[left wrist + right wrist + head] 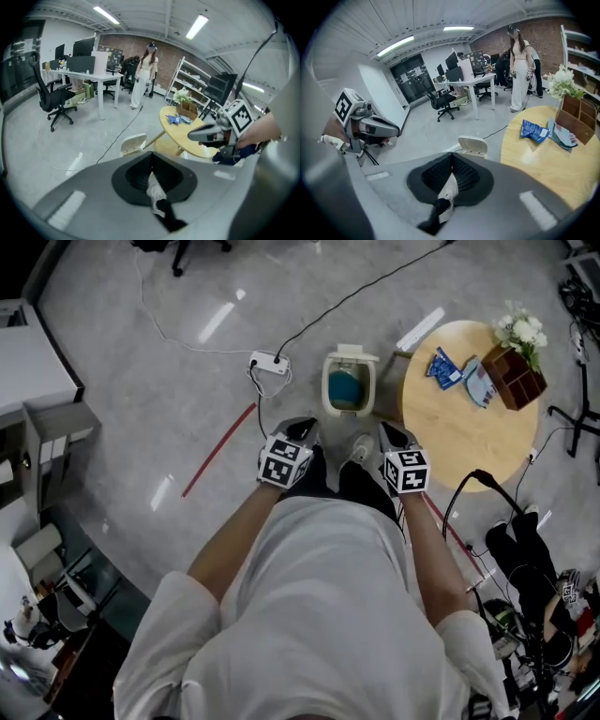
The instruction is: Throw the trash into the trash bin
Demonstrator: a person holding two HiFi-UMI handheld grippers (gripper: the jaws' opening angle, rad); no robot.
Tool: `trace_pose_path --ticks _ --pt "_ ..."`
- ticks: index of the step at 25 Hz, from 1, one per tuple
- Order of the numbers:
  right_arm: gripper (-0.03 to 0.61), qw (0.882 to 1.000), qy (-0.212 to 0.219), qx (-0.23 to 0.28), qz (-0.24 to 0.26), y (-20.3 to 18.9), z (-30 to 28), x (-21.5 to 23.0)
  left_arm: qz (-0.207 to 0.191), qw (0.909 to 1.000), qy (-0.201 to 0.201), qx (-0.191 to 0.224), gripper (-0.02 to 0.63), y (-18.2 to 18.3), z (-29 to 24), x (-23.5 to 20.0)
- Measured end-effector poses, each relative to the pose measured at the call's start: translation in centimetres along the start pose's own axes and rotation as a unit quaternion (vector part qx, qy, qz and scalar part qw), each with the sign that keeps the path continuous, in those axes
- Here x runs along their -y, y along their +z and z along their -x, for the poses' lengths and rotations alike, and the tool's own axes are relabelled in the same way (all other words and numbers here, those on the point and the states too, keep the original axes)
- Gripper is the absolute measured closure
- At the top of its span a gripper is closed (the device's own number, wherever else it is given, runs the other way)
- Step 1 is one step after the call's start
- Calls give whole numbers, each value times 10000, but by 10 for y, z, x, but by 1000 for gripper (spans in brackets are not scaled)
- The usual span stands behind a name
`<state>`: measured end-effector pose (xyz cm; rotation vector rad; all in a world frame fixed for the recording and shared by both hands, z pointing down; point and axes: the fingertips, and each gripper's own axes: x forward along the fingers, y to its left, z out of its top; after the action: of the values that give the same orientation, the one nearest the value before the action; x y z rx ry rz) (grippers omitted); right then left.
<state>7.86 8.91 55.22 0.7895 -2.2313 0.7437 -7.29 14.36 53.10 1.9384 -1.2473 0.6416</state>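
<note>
Underfoot, the pale grey floor (122,418) carries a white power strip (268,361) with its cables and a red strip (218,450) running off toward 8 o'clock. Seen from the head view, the trash bin (349,381) stands on the floor at 12 o'clock from the person, lid up, with something blue-green inside; it may be trash or a liner, the view is too small to say.

At 2 o'clock sits the round wooden surface (459,432). A crumpled blue wrapper (443,367) lies near its 11 o'clock edge, a paler packet (480,382) just beside it, then a wooden box (514,376) with white flowers (521,331) at its far side.

The left tool (302,427) and the right tool (392,432) are held side by side in front of the person's body, at 6 o'clock from the bin and short of it. Each has its jaws pressed together with nothing caught between them.

Farther out, the room has white desks (79,72) with monitors, a black office chair (54,101), a brick wall (140,44), shelving (190,77) and a standing person (143,79).
</note>
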Motion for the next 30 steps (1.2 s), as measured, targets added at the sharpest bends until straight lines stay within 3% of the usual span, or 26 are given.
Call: trace_pose_path --ticks 17,30 --pt "577 9994 -169 307 -1 24 45 -10 -334 9991 -83 231 610 33 23 20" --pt "577 9992 -211 327 -39 21 43 -10 -105 9997 -12 225 609 34 22 11"
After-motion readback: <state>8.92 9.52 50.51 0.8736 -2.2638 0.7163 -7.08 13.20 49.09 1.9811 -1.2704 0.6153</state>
